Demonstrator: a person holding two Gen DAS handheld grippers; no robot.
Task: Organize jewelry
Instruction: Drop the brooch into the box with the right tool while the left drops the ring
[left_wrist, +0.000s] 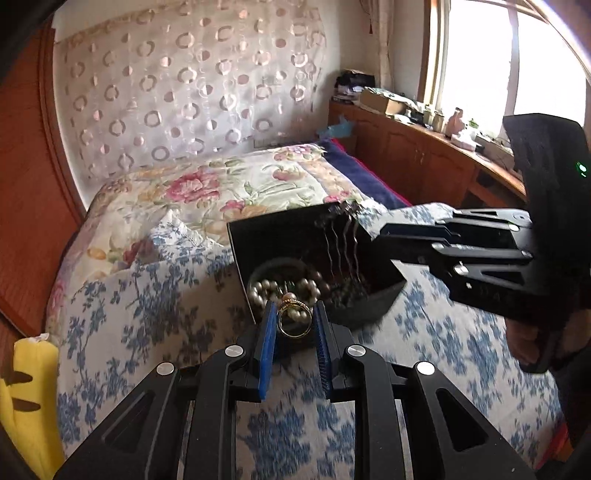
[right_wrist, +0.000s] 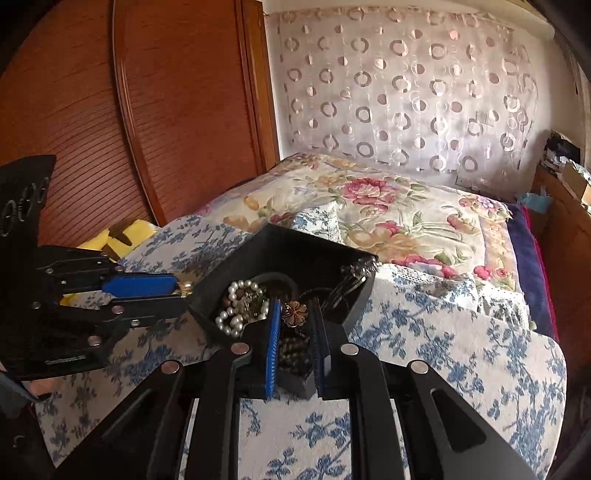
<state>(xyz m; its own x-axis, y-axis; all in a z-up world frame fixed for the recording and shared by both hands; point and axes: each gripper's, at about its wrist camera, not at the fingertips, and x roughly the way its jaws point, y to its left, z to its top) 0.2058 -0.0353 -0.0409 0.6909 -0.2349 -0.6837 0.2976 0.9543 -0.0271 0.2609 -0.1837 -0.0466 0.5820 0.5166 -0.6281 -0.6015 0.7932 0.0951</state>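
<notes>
Task looks well under way, judged from the layout. The black box sits open on the bed, and it already contains a pearl bracelet, a dark hair band, several wavy hairpins against the far wall, and a string of dark beads near the front corner. No loose jewelry shows on the bedspread in either view, so the two pieces in hand may be the last; I cannot confirm that beyond the frame edges.

Left tool: blue pads closed narrowly on a gold ring with a small pearl-like top, ring upright between the pads. Held just at the near rim of the box, above the pearls. Not yet released.

Right tool: pads gripping a small bronze flower-shaped piece, possibly an earring or brooch; too small to tell which. It hangs over the box's front corner, above the dark beads.

Pose: the two tools approach the box from opposite sides, both angled slightly downward toward the interior, their tips near each other but apart. Remaining, in my estimate: lower and drop both pieces inside.
</notes>
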